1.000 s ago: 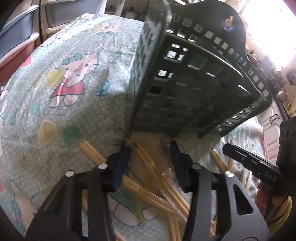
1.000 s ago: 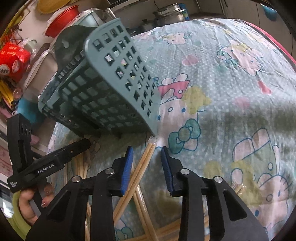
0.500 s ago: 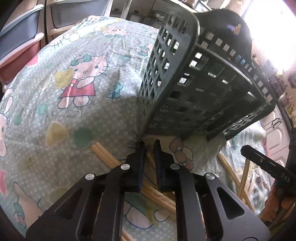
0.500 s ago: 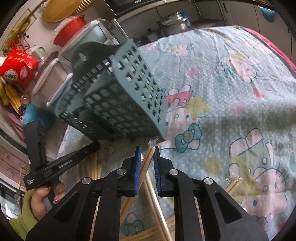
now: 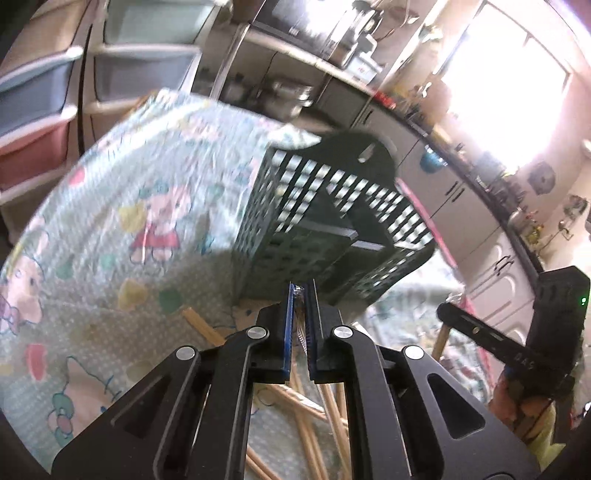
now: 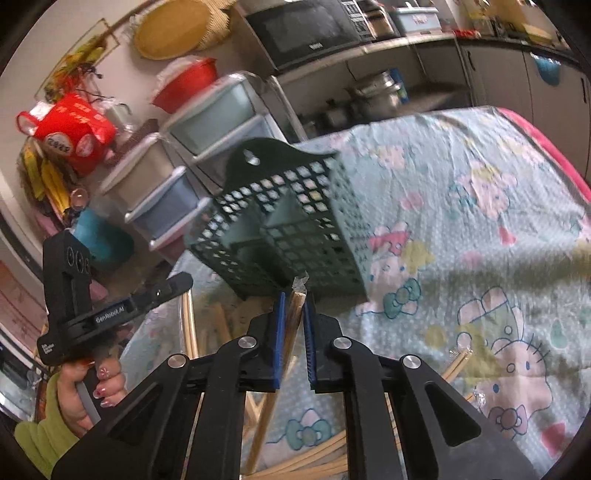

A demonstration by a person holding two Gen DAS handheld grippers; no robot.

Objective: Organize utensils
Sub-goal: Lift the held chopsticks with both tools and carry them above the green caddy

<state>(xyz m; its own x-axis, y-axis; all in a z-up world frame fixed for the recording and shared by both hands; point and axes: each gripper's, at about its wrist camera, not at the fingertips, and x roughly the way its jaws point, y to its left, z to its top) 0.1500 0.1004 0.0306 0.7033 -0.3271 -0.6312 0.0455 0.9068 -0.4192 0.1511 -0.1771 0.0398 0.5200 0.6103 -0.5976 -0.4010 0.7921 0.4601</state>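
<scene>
Hand-held grippers [image 6: 293,295] perhaps downward-tilted, chopsticks [image 6: 291,321] clamped

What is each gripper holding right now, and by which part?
The right gripper holds a wrapped pair of chopsticks near its top end. The left gripper is shut on something thin in clear wrap; which part cannot be told.

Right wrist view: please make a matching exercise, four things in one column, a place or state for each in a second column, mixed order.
Things:
1. green basket
2. wrapped chopsticks
3. microwave
4. red bowl

Places or states:
A. on top of the plastic drawers
B. clamped in the right gripper
C. on the counter at the back
D. standing on the cartoon cloth

Pairs: 1-D, 2-B, 3-C, 4-A
</scene>
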